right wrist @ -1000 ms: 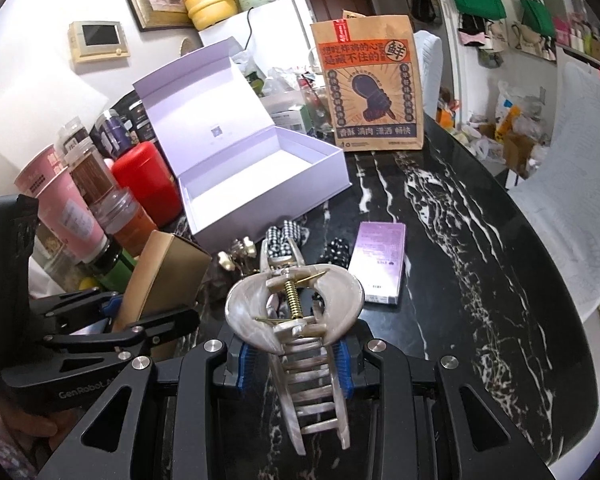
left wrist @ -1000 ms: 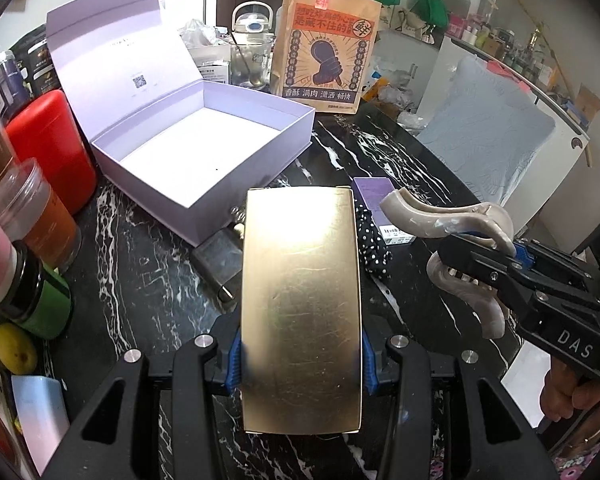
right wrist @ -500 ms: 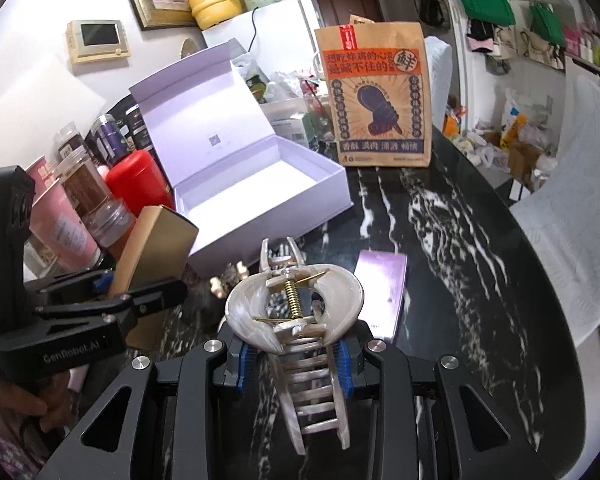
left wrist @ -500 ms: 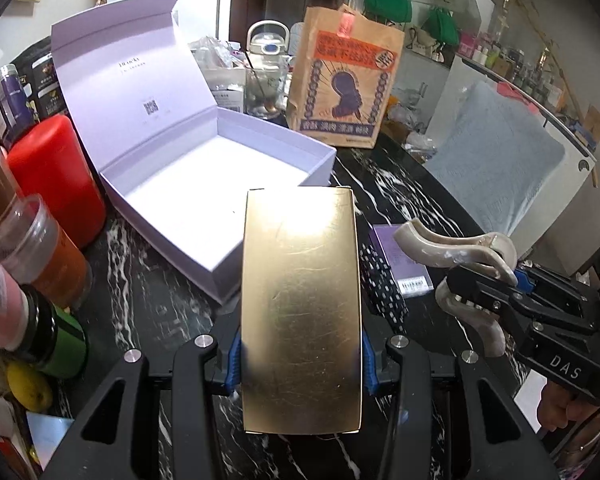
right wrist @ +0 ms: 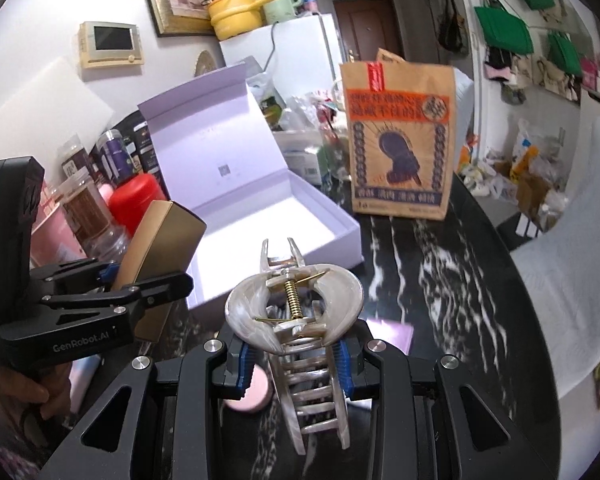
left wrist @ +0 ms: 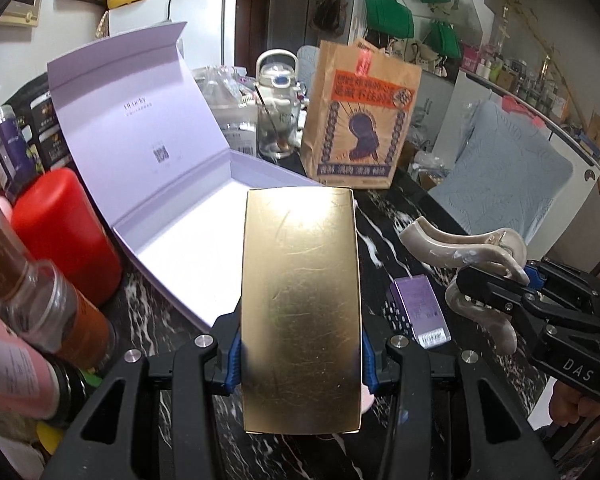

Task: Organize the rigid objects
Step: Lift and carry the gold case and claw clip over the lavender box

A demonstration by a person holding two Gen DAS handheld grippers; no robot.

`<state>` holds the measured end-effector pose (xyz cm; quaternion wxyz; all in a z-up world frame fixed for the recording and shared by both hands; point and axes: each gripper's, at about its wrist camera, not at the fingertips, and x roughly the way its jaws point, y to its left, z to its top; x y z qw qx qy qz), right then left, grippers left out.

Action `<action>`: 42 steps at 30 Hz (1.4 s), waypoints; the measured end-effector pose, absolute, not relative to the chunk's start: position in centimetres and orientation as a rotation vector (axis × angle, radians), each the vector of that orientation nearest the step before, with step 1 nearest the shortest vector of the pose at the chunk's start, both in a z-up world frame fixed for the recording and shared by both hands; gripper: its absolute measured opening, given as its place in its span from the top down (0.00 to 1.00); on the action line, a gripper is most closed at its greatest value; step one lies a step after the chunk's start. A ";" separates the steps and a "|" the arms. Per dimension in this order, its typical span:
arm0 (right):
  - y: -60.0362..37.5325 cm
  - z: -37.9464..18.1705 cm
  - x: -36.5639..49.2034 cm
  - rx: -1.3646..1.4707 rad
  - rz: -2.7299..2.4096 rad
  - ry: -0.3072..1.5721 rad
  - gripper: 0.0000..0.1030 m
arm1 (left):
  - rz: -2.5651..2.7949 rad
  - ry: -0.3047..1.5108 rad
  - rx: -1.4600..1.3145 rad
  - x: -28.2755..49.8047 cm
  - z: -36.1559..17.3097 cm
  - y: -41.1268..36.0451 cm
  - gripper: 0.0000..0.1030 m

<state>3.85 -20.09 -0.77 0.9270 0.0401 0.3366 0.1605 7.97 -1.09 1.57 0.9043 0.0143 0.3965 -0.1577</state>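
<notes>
My left gripper [left wrist: 300, 354] is shut on a flat gold box [left wrist: 300, 300] and holds it in the air at the near edge of the open lilac gift box [left wrist: 188, 236]. The gold box also shows in the right wrist view [right wrist: 160, 256]. My right gripper [right wrist: 294, 360] is shut on a pearly beige hair claw clip [right wrist: 296, 320], held above the black marble table [right wrist: 452, 288] to the right of the lilac box [right wrist: 284, 216]. In the left wrist view the clip [left wrist: 468, 248] is at the right, level with the gold box.
A small purple carton [left wrist: 420, 308] and a polka-dot item [left wrist: 396, 312] lie on the table. A brown paper bag [left wrist: 360, 120] stands behind the lilac box. A red canister [left wrist: 60, 232], jars and bottles [left wrist: 40, 300] crowd the left. A pink round item [right wrist: 248, 392] lies under the right gripper.
Both grippers have risen and moved forward toward the lilac box, each carrying its object. The gold box now overlaps the box's near edge in the left wrist view.
</notes>
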 end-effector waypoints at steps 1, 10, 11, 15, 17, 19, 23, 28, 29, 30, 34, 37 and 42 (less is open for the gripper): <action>-19.9 -0.4 4.2 0.072 0.329 0.684 0.69 | -0.324 0.809 0.028 8.2 1.9 -0.9 0.57; -18.7 2.1 7.4 0.026 0.369 0.640 0.69 | -0.290 0.725 0.014 11.1 4.2 0.1 0.57; -18.5 2.2 7.8 0.024 0.377 0.637 0.69 | -0.291 0.721 0.008 11.4 4.3 0.2 0.57; -17.8 2.9 9.8 0.013 0.398 0.622 0.69 | -0.274 0.690 -0.006 13.2 4.9 0.3 0.57; -17.5 3.0 10.5 0.010 0.414 0.613 0.69 | -0.262 0.681 -0.010 14.1 5.1 0.3 0.57; -17.1 3.1 11.6 0.010 0.424 0.614 0.69 | -0.248 0.669 -0.010 15.0 5.1 0.4 0.57; -16.4 3.2 13.5 0.009 0.435 0.612 0.69 | -0.207 0.652 -0.012 16.8 5.2 1.0 0.57; -15.5 3.5 16.0 -0.008 0.434 0.596 0.69 | -0.164 0.640 -0.030 19.1 4.9 2.0 0.57; -15.3 3.5 16.4 -0.009 0.435 0.594 0.69 | -0.154 0.642 -0.036 19.6 4.8 2.2 0.57; -15.1 3.3 17.1 -0.007 0.439 0.595 0.69 | -0.148 0.644 -0.039 19.9 4.6 2.4 0.57; -14.4 2.5 19.2 0.000 0.441 0.609 0.69 | -0.114 0.667 -0.050 21.6 3.4 3.0 0.57; -13.7 1.8 20.7 0.000 0.441 0.624 0.69 | -0.090 0.686 -0.053 22.6 2.5 3.4 0.57; -12.4 0.5 22.5 -0.021 0.442 0.652 0.69 | -0.062 0.735 -0.033 24.5 1.0 3.9 0.57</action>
